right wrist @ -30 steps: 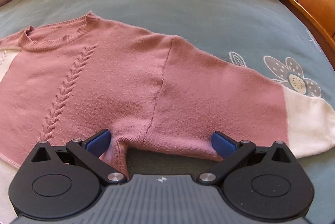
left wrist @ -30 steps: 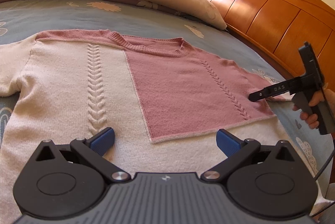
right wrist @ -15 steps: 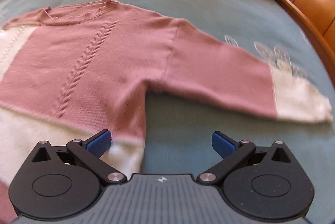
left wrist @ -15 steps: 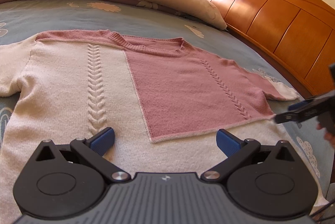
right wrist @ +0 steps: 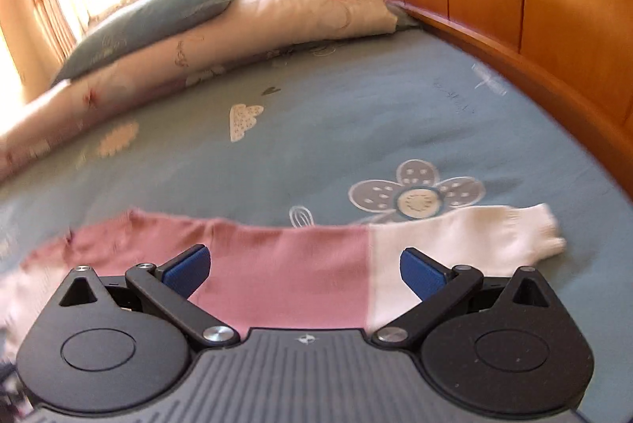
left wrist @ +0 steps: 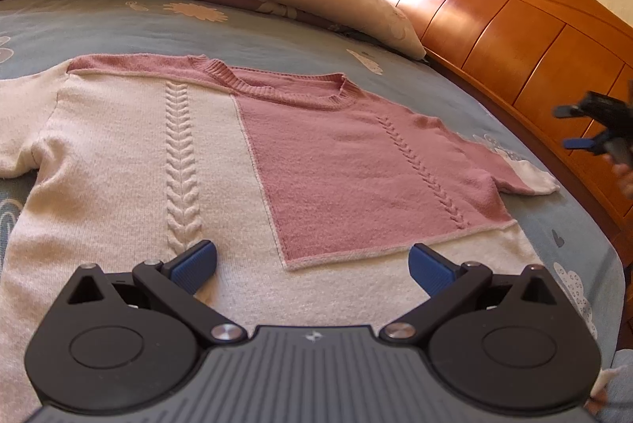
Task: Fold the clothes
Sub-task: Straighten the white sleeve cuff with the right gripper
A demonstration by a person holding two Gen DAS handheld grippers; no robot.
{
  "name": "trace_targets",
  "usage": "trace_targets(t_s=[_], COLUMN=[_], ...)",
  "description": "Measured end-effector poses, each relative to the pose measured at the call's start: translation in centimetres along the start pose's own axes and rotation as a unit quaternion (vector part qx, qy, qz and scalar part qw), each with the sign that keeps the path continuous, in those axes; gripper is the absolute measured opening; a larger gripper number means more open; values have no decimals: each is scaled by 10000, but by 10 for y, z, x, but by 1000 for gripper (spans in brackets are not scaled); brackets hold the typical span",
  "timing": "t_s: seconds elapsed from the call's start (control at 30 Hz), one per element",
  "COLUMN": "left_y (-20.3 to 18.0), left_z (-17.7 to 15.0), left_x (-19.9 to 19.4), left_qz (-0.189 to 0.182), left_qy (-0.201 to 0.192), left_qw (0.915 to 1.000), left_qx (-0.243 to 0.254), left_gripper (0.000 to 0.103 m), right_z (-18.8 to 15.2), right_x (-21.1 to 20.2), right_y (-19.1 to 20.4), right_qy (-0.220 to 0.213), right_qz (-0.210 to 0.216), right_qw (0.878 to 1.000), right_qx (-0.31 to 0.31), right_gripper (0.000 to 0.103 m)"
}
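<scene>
Left view: your left gripper [left wrist: 312, 262] gapes wide over the sweater [left wrist: 221, 162], gripping nothing; that one pink-and-cream sweater lies flat on the bed [left wrist: 277, 31], both sleeves spread. Right view: your right gripper [right wrist: 302, 272] is spread just as wide, empty, above the one sleeve [right wrist: 356, 257] lying flat; two pillows [right wrist: 253, 23] behind.

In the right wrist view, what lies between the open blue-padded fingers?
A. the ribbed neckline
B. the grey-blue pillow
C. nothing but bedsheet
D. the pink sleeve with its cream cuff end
D: the right gripper frames the knitted sweater's pink sleeve, whose cream cuff lies flat on the blue floral bedsheet.
</scene>
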State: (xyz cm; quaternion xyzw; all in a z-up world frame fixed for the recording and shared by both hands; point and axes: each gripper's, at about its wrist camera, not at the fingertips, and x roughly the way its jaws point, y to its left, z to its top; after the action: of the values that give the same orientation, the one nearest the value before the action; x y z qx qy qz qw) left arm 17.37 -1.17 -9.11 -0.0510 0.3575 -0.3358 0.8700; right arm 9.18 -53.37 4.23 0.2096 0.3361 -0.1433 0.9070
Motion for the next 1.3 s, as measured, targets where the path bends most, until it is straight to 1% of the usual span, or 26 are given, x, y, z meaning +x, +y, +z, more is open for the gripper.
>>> trace_targets(t_s=[0.07, 0.17, 0.47, 0.73, 0.87, 0.9, 1.0, 1.13, 1.2, 1.3], left_y=[-2, -5, -6, -7, -7, -8, -9, -10, -10, -10], left_z=[0, -2, -4, -4, -5, -5, -5, -5, -6, -6], left_x=[1, 1, 1, 1, 1, 2, 2, 3, 3, 3], left_qz=[36, 81, 108, 128, 131, 136, 159, 173, 175, 173], left_qy=[7, 5, -28, -36, -40, -42, -46, -47, -47, -47], left_qw=[10000, 9997, 9995, 9992, 9991, 9991, 9989, 9987, 9987, 9987], left_qx=[87, 219, 301, 367, 392, 403, 448, 477, 482, 486], left_gripper=[102, 102, 102, 102, 102, 102, 102, 102, 102, 102], right_z=[3, -4, -10, -15, -12, -11, -7, -4, -1, -4], right_x=[29, 70, 59, 46, 60, 66, 92, 89, 82, 68], right_y=[-7, -8, -82, -149, -127, -119, -111, -132, -144, -149], right_qy=[120, 357, -61, -454, -311, -253, -78, -378, -517, -653], right_qz=[253, 625, 75, -448, 71, 108, -131, -477, -815, -645], right_qw=[9995, 9973, 9964, 9869, 9920, 9940, 9973, 9942, 9893, 9870], right_qx=[160, 140, 845, 1481, 1223, 1062, 722, 889, 1094, 1322], right_gripper=[103, 103, 103, 103, 103, 103, 103, 103, 103, 103])
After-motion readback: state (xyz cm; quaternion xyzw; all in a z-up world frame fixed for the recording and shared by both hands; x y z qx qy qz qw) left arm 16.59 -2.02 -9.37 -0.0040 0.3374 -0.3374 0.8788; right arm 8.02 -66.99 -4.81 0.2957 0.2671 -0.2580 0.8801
